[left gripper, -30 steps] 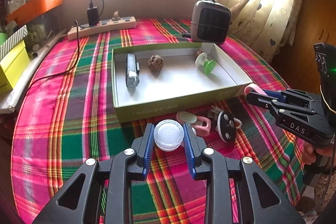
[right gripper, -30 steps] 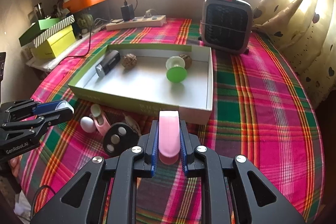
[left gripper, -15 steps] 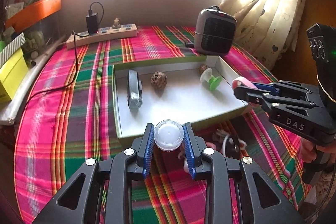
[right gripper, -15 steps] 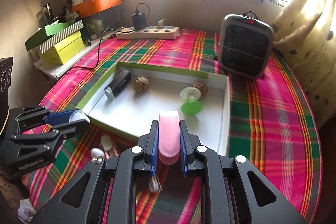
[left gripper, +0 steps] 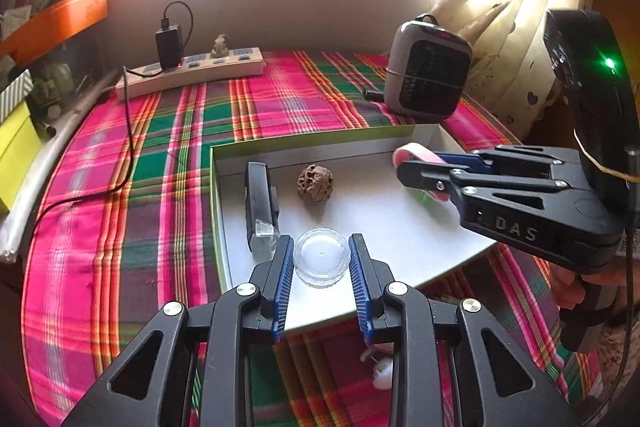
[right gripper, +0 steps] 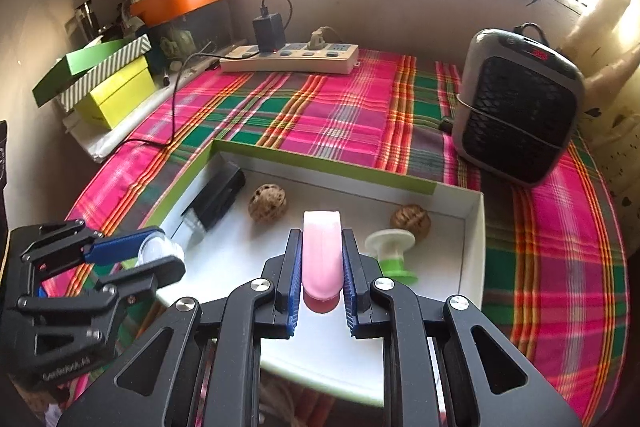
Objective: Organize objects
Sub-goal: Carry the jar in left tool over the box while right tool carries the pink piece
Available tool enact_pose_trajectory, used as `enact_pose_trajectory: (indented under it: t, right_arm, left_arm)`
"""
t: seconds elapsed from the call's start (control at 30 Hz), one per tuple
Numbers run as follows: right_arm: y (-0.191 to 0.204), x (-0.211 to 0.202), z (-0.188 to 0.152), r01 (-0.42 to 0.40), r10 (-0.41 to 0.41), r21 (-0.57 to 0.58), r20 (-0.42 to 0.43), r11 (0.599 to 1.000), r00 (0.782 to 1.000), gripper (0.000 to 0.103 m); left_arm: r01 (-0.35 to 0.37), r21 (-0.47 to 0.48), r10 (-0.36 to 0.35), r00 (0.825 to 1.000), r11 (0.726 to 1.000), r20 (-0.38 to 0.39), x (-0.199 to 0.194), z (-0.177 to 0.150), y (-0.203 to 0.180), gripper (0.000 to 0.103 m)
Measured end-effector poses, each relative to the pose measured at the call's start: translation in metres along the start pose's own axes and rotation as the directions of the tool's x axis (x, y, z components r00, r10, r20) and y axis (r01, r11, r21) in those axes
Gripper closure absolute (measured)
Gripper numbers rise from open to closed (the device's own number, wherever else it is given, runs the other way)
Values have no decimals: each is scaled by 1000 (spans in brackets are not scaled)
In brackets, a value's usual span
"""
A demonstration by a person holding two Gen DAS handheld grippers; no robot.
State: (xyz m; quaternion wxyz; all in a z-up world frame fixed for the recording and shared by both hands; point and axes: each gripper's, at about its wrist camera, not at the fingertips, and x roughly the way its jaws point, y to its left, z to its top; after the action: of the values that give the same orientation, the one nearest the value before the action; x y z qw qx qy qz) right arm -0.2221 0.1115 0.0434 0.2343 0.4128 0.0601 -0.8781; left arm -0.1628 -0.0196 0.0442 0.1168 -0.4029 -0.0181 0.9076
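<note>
Ribbed blue pads: left hand-held gripper point(left gripper: 322, 261) clamps round clear jar point(left gripper: 321, 257); right hand-held gripper point(right gripper: 322, 265) clamps smooth pink clip point(right gripper: 322, 255).

Your right gripper point(left gripper: 420, 173) hides most of the green spool point(left gripper: 426, 195) in the left view. The white item point(left gripper: 382, 375) on the tablecloth point(left gripper: 120, 227) under your left gripper point(left gripper: 321, 281) is too hidden to identify.

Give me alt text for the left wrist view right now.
The left hand-held gripper holds a clear round jar over the white tray; the right hand-held gripper holds a pink piece above its far end.
</note>
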Motion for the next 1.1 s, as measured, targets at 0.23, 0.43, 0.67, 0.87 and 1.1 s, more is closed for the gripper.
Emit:
enact_pose_trajectory:
  t: [0.23,0.43,0.67,0.87,1.1]
  right_arm:
    - [-1,24,12,-1,1,-9,-36,1000,999,84]
    - [-1,41,20,0,-1,-17,-60,1000,998,84]
    - [2,54,24,-1,-1,-28,-84,1000,996,84]
    - [5,61,26,2,-5,-32,-97,999,995,84]
    - [7,66,27,7,-11,-39,-106,999,994,84]
  left_arm:
    - [-2,0,2,1000,1000,-22,17,5,5,78]
    - [2,-6,-2,999,1000,-35,26,7,7,77]
    - [-2,-7,1,999,1000,-51,33,7,9,77]
    - [-10,-3,10,999,1000,-53,36,7,9,77]
    - [-10,-3,10,999,1000,-52,36,7,10,77]
